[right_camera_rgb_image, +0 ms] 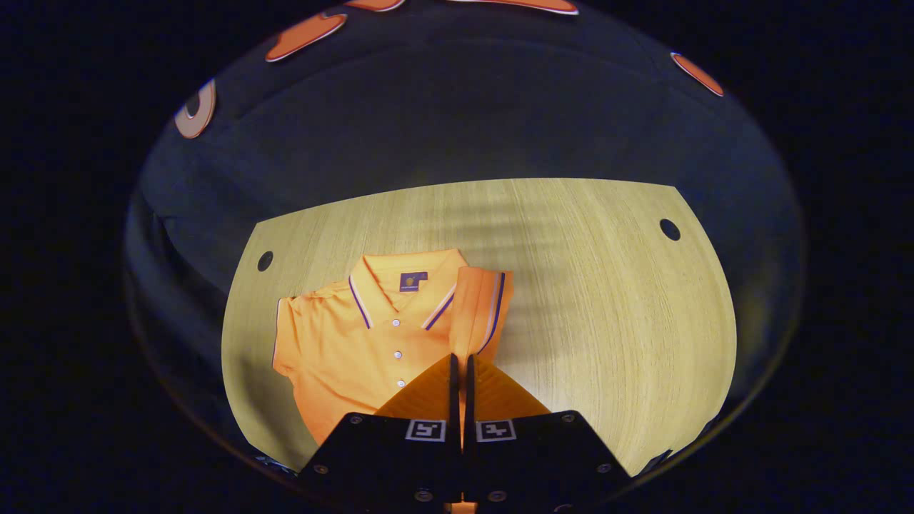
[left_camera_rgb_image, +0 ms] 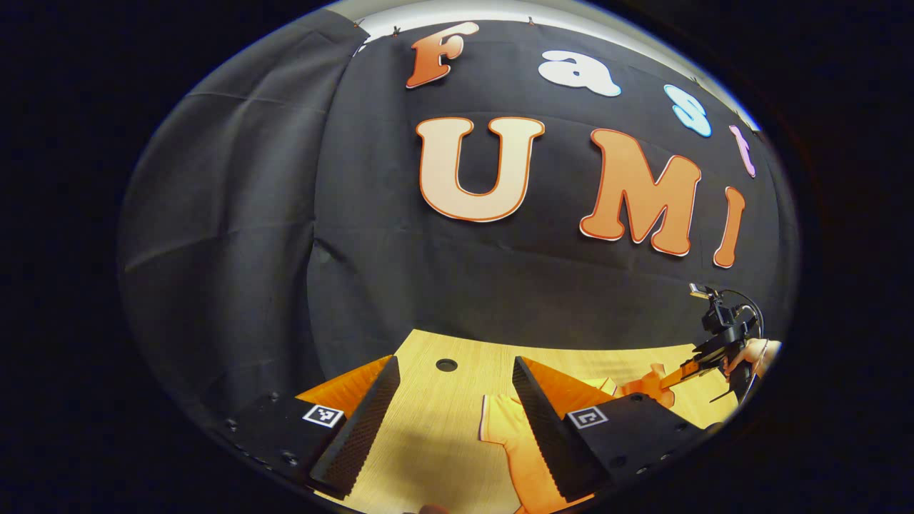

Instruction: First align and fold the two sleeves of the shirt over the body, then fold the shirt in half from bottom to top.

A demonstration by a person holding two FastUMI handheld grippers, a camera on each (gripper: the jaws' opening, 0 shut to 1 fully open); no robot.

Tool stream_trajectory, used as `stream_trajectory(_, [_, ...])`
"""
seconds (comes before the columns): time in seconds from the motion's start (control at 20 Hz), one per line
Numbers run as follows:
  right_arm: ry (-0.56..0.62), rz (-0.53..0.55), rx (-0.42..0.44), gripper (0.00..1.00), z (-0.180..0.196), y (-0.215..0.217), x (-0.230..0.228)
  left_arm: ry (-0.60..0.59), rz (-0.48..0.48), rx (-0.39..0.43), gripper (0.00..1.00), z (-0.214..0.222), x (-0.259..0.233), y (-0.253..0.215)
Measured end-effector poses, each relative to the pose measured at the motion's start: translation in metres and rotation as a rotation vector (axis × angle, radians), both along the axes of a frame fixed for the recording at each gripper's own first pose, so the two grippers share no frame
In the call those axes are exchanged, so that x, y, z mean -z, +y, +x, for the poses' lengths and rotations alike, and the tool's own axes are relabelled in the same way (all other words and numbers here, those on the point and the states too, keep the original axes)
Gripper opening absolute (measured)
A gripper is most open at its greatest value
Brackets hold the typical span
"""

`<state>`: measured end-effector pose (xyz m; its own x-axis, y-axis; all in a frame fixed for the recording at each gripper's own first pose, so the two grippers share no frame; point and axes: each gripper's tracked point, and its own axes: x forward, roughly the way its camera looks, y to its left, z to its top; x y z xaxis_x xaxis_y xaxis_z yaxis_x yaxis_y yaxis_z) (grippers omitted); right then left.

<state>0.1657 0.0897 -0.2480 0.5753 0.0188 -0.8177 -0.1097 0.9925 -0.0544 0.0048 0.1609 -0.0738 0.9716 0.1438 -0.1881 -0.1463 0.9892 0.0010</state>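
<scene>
Right claw (right_camera_rgb_image: 460,371) clamped on shirt (right_camera_rgb_image: 350,343) sleeve (right_camera_rgb_image: 480,314); left claw (left_camera_rgb_image: 453,400) apart above table (right_camera_rgb_image: 607,285).

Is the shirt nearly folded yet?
Not yet. Right tongs are shut on one sleeve, lifting it over the shirt. The other sleeve still lies spread on the table. Left tongs hang open. The bottom-to-top fold is still to come.

Each hand-held gripper (left_camera_rgb_image: 450,421) has wedge-shaped textured fingers, square fiducial markers and screws on its body.
</scene>
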Motion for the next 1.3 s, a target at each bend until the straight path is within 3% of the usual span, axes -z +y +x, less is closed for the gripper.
stream_trajectory(0.35, [0.034, 0.055, -0.019, 0.04, -0.005, 0.053, 0.021, 0.013, -0.014, -0.019, 0.98, -0.008, 0.005, 0.039])
stream_trajectory(0.5, [0.061, 0.084, -0.061, 0.15, -0.012, 0.074, 0.032, 0.019, -0.011, -0.022, 0.98, -0.011, 0.009, 0.048])
stream_trajectory(0.55, [0.063, 0.087, -0.074, 0.21, -0.014, 0.079, 0.034, 0.024, -0.014, -0.022, 0.98, -0.011, 0.01, 0.049])
stream_trajectory(0.8, [0.016, 0.079, -0.09, 0.91, -0.015, 0.085, 0.03, 0.04, -0.018, -0.011, 0.98, -0.014, 0.014, 0.047])
stream_trajectory(0.85, [-0.006, 0.086, -0.087, 0.98, -0.013, 0.086, 0.027, 0.042, -0.017, -0.008, 0.98, -0.014, 0.014, 0.046])
stream_trajectory(1.3, [-0.225, 0.084, -0.091, 0.99, -0.023, 0.063, -0.04, 0.06, -0.05, 0.08, 0.98, -0.001, 0.002, 0.003])
